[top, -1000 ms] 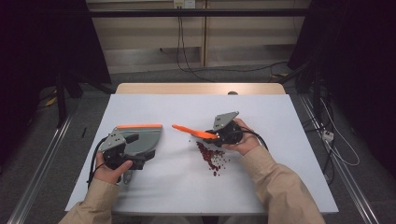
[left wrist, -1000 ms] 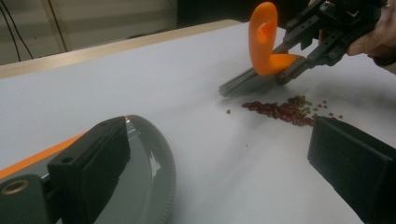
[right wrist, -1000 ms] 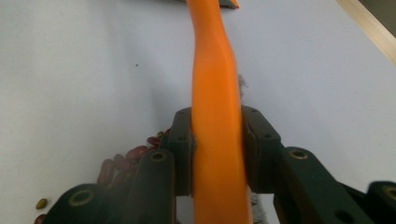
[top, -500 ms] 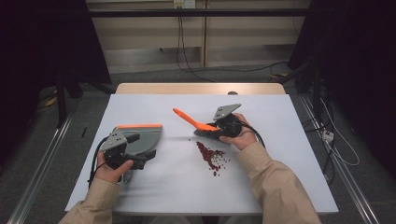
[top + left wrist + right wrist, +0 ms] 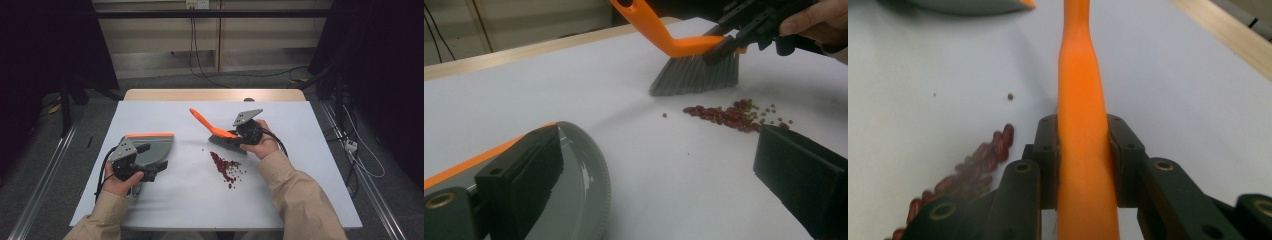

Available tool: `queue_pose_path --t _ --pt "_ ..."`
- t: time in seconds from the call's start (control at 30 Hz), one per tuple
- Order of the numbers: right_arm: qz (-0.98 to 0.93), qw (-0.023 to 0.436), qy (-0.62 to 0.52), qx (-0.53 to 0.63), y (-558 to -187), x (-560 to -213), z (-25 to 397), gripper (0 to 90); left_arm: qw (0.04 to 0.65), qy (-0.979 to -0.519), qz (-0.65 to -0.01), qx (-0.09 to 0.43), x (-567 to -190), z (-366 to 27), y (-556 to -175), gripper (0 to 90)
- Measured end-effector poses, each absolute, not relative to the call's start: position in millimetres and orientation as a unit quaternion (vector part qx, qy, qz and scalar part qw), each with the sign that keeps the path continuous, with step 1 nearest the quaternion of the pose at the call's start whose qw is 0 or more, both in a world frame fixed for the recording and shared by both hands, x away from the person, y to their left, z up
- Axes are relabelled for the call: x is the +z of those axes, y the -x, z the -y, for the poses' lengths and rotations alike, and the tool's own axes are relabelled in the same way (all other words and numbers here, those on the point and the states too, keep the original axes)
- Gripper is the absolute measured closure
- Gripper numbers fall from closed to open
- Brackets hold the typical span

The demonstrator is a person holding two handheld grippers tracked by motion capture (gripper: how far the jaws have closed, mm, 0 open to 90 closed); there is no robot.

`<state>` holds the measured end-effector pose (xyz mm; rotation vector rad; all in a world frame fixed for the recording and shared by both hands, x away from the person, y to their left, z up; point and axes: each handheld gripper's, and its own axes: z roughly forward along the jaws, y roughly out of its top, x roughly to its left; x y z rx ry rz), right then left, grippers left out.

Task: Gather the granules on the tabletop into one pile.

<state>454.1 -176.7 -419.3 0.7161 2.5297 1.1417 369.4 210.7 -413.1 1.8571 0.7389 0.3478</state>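
A grey dustpan (image 5: 156, 148) with an orange back edge lies on the white table (image 5: 310, 195) at the left. My left gripper (image 5: 151, 170) sits at its near side, open wide; in the left gripper view one jaw rests over the dustpan (image 5: 579, 200) and the other stands far off, with the left gripper (image 5: 656, 150) holding nothing. My right gripper (image 5: 235, 135) is shut on the orange handle of a brush (image 5: 220, 132). The brush's grey bristles (image 5: 696, 75) touch the table just beyond a small pile of red beans (image 5: 227, 167). Brush handle (image 5: 1082, 115) fills the right gripper (image 5: 1083, 137).
A few stray beans (image 5: 664, 115) lie between the pile and the dustpan. The table's far wooden edge (image 5: 215, 95) is behind the brush. Cables (image 5: 360, 150) run on the floor to the right.
My right gripper has carried the brush from over the beans toward the far side, and its handle has swung up. The left gripper and dustpan have stayed put.
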Motion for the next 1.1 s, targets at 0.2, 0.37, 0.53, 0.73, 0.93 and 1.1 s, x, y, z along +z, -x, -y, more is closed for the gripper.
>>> queue_pose_path --t 0.2,0.37,0.53,0.73,0.93,1.1 --pt "-0.871 0.133 -0.191 0.433 -468 -419 163 71.1 0.532 -0.773 -0.313 0.147 -413 -212 -370 5.7" --pt "-0.886 0.139 -0.122 0.425 -485 -423 142 71.1 0.531 -0.771 -0.317 0.15 -412 -215 -371 5.7" --pt "-0.893 0.114 -0.09 0.426 -481 -427 133 71.1 0.531 -0.769 -0.322 0.154 -412 -219 -371 5.7" --pt "-0.902 0.083 -0.064 0.419 -469 -423 141 71.1 0.53 -0.77 -0.321 0.151 -412 -218 -371 5.7" --pt "-0.899 0.077 -0.063 0.426 -453 -423 153 71.1 0.531 -0.771 -0.319 0.149 -412 -216 -370 5.7" --pt "-0.901 0.081 -0.058 0.423 -444 -422 156 71.1 0.53 -0.771 -0.319 0.151 -412 -215 -371 5.7"
